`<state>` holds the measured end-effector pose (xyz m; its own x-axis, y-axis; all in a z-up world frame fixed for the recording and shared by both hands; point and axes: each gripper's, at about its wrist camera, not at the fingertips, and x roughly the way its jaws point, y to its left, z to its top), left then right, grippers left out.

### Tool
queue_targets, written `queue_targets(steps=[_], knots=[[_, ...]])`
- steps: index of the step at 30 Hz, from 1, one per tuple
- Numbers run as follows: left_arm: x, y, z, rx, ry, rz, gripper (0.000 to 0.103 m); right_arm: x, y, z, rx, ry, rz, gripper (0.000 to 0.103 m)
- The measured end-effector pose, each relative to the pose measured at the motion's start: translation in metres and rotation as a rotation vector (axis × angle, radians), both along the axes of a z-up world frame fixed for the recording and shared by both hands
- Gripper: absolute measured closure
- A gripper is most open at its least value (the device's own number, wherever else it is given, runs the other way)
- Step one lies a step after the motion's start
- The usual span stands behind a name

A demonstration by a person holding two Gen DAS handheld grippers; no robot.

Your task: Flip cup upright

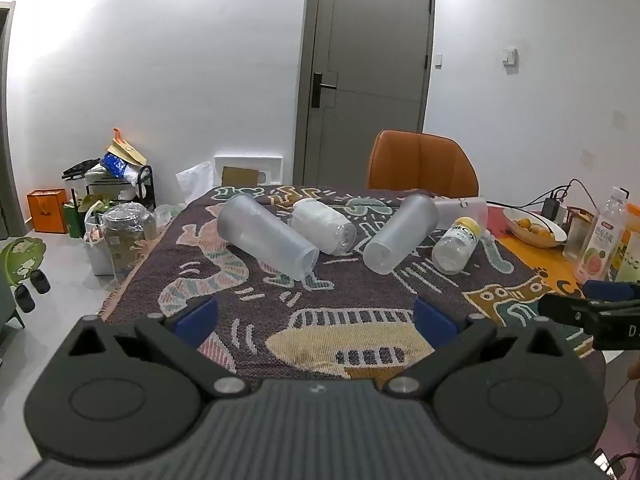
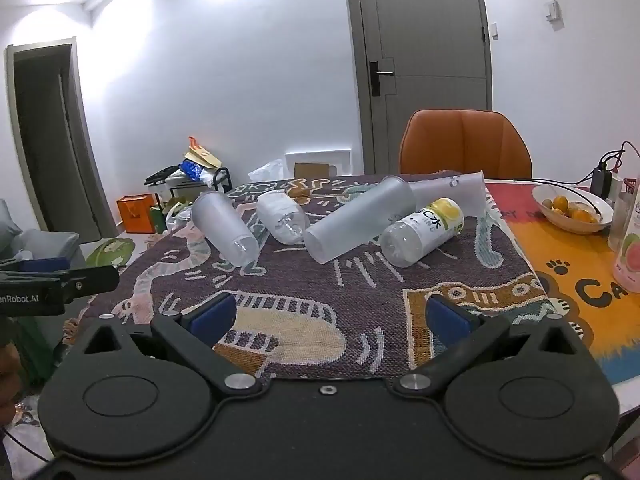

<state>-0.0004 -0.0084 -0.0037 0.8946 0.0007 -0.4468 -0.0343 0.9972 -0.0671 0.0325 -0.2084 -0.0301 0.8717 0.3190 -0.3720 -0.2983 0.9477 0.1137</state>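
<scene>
Both grippers, left gripper and right gripper, gape wide, empty. Frosted translucent plastic cup lies sideways on patterned woven cloth, ahead-left, base toward camera; left looks nearer.

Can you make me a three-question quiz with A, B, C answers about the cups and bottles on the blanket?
1. Where is the white bowl of orange fruit?
A. right of the blanket
B. on the chair
C. on the floor

2. How many frosted plastic cups lie on the patterned woven blanket?
A. one
B. three
C. six

3. How are the right tongs?
A. open
B. holding a cup
C. holding a bottle

Answers: 1 A, it sits on the orange mat; 2 B, left cup, middle cup and back cup; 3 A, blue pads apart, nothing between.
</scene>
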Motion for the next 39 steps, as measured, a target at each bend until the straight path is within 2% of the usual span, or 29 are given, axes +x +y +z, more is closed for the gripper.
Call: queue_targets(steps=[39], knots=[[-0.0029,0.0012,0.0032,-0.001,-0.006,-0.006,0.000,0.0017,-0.0008,-0.0019,0.003,0.009,-0.002,0.000]])
